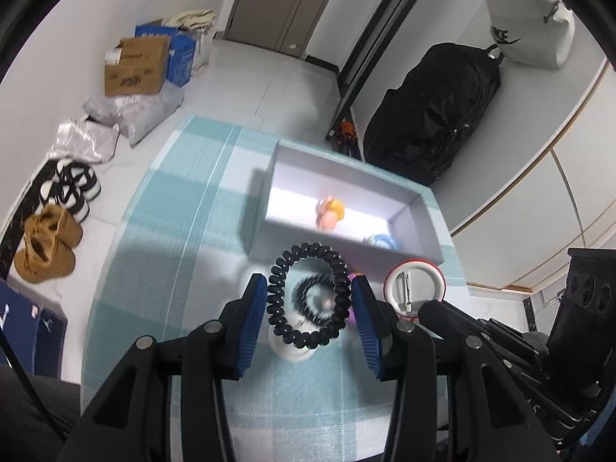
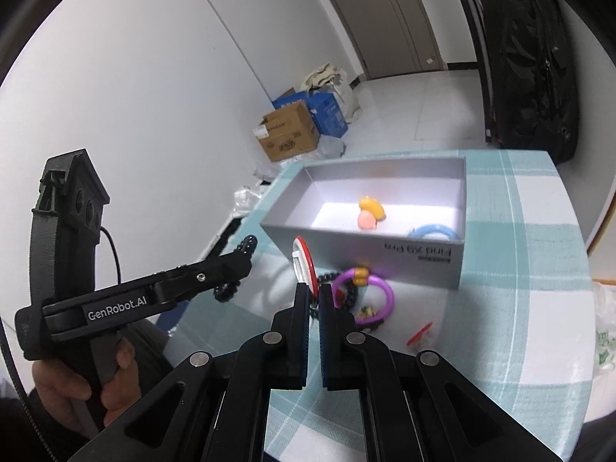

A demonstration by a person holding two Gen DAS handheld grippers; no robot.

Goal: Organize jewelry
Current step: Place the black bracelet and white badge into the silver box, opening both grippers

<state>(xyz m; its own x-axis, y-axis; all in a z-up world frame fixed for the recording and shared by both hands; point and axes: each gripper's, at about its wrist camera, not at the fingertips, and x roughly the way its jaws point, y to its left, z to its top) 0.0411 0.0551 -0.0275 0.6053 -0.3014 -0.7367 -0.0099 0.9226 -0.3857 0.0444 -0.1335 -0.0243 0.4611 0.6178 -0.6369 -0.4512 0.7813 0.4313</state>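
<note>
While your left gripper hangs above the checked teal tablecloth, a black spiral hair tie stands upright between its blue pads, each side of the loop pressed against a pad, so those jaws are clamped on it. Through the loop you see a second black coil on a small white stand on the cloth below, blurred. Your right gripper has its jaws drawn nearly together on the lower edge of a round red-rimmed white badge, which sticks up edge-on above the fingertips. Just beyond it on the cloth lie a purple ring with a black beaded piece, and a small red clip off to the right. The grey open box sits past both grippers, holding an orange-and-pink toy and a blue ring against its near wall.
</note>
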